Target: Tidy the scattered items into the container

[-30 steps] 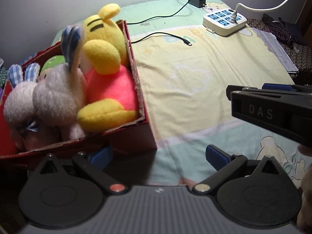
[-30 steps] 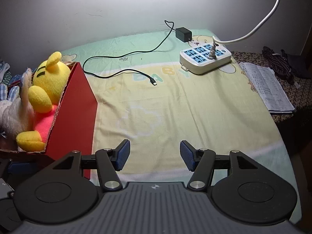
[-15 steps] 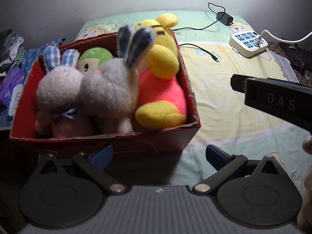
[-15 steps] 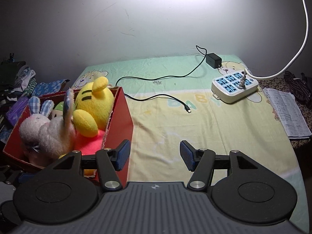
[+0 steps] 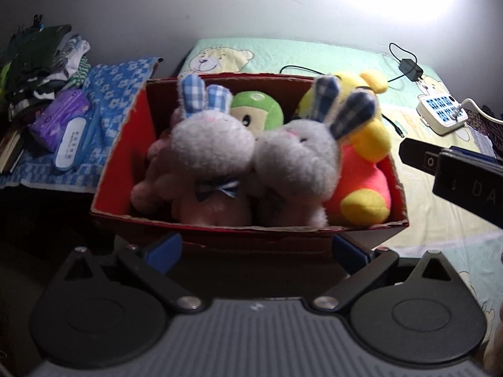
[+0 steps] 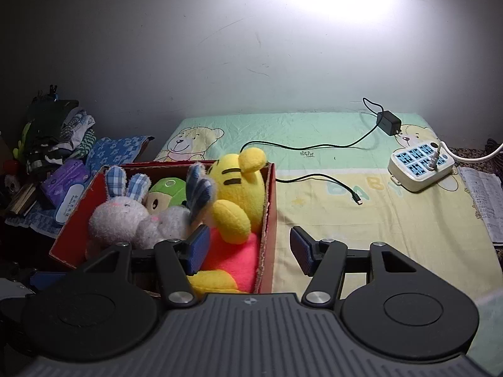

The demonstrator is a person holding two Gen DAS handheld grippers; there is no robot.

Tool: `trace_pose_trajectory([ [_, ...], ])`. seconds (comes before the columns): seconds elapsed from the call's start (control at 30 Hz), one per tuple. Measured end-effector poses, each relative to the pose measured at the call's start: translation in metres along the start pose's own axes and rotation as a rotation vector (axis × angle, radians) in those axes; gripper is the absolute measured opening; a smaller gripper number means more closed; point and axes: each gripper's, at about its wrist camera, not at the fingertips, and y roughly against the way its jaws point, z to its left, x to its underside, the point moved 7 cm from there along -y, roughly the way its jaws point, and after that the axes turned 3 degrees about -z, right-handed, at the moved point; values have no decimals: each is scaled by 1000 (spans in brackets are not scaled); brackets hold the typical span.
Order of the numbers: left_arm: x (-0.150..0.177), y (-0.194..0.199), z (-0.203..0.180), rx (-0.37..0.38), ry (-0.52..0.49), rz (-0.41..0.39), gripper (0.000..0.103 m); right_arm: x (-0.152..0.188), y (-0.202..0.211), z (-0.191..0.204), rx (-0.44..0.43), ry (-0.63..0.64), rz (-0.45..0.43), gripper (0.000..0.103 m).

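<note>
Hovering agape, left gripper [image 5: 256,249] is facing red box [image 5: 251,235] at twelve o'clock; right gripper [image 6: 250,251] is idling unclenched, empty.

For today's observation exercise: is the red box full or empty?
Full. The red box holds two grey rabbits, a green toy and a yellow bear.

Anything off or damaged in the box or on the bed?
The red cardboard box has a ragged, torn near rim. The toys sit piled above its rim: two grey bunnies, a yellow plush. A loose black charger cable trails across the sheet. Nothing has spilled.
</note>
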Motion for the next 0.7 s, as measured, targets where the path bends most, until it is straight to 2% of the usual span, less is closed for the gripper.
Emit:
trace_pose_trajectory([
  [0.3, -9, 3, 46, -46, 17, -32, 102, -1, -3, 42, -17, 15, -6, 59],
  [0.7, -21, -7, 76, -58, -9, -46, 102, 1, -13, 69, 10, -7, 0, 60],
])
